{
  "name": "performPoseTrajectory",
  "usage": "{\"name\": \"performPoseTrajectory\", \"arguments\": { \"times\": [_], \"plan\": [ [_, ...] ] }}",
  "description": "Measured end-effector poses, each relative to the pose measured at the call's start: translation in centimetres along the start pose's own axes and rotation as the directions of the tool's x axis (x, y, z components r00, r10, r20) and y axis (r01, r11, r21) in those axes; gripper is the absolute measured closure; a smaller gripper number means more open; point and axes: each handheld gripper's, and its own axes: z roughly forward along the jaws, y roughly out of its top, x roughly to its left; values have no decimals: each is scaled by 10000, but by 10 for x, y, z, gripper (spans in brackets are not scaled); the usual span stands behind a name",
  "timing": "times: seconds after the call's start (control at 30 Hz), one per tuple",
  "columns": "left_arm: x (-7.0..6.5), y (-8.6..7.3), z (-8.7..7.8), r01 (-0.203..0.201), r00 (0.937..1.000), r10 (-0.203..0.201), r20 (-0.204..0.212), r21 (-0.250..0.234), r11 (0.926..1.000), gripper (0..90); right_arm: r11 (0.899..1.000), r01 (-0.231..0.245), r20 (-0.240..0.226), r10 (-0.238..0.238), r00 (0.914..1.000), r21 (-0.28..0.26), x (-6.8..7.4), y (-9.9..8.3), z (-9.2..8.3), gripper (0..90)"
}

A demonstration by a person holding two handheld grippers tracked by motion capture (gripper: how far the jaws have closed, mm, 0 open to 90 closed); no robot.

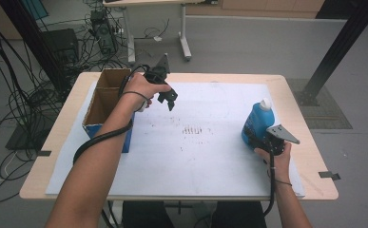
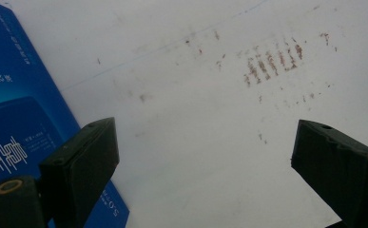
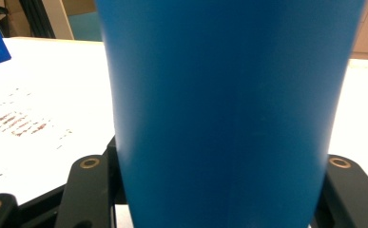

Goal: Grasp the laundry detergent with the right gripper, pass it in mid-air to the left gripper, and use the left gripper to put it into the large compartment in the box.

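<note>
A blue bottle with a white cap stands on the right side of the white sheet. My right gripper is shut on its lower body; in the right gripper view the bottle sits between the black jaws of that gripper. My left gripper hovers over the sheet at the back left, open, with nothing between its fingers. The same gripper looks down on bare sheet beside the blue box.
An open cardboard box with blue sides stands at the table's left, close to my left forearm. Brown smudges mark the sheet's middle. Cables and a desk's legs lie on the floor beyond the wooden table.
</note>
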Motion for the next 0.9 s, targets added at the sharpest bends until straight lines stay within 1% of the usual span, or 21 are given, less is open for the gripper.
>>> {"name": "performPoseTrajectory", "arguments": {
  "times": [0.07, 0.1, 0.17, 0.27, 0.33, 0.37, 0.4, 0.5, 0.6, 0.8, 0.9],
  "plan": [
    [0, -1, 0, -11, 10000, 11, 5, -14, 10000, 89, 10000, 9, -12, -9, 10000, 12, 0, 0, 0, 408],
    [0, -1, 0, 84, 10000, -84, 15, -33, 10000, 90, 10000, 17, -10, -17, 10000, 14, 0, 0, 0, 408],
    [1, -2, 0, -15, 10000, 15, 7, 21, 10000, 93, 10000, 20, -8, -20, 10000, 12, 0, 0, 0, 408],
    [1, -2, 1, 52, 10000, -52, 33, 8, 10000, 99, 10000, 17, 0, -17, 10000, 6, 0, 0, 0, 408],
    [2, -3, 0, 1, 10000, -1, 66, 53, 10000, 105, 10000, 10, 5, -10, 10000, -2, 0, 0, 0, 408],
    [1, -3, 0, 53, 9999, -53, 92, 11, 10000, 105, 10000, 12, 8, -12, 10000, -10, 0, 0, 0, 408],
    [2, -3, -1, -8, 10000, 7, 78, 44, 10000, 104, 10000, 4, 2, -4, 10000, -9, 0, 0, 0, 408],
    [1, -3, -1, 77, 9999, -77, 96, -41, 10000, 100, 10000, 12, 3, -12, 10000, -11, 0, 0, 0, 408],
    [3, -3, -2, -22, 10000, 22, 94, 18, 10000, 94, 10000, 20, 11, -20, 10000, -21, 0, 0, 0, 408],
    [3, -3, -1, 88, 9999, -88, 117, -44, 10000, 93, 10000, 25, 4, -25, 10000, -19, 0, 0, 0, 408],
    [4, -3, -1, 66, 9999, -65, 91, -25, 10000, 92, 10000, 18, 6, -18, 10000, -22, 0, 0, 0, 408]
  ]
}}
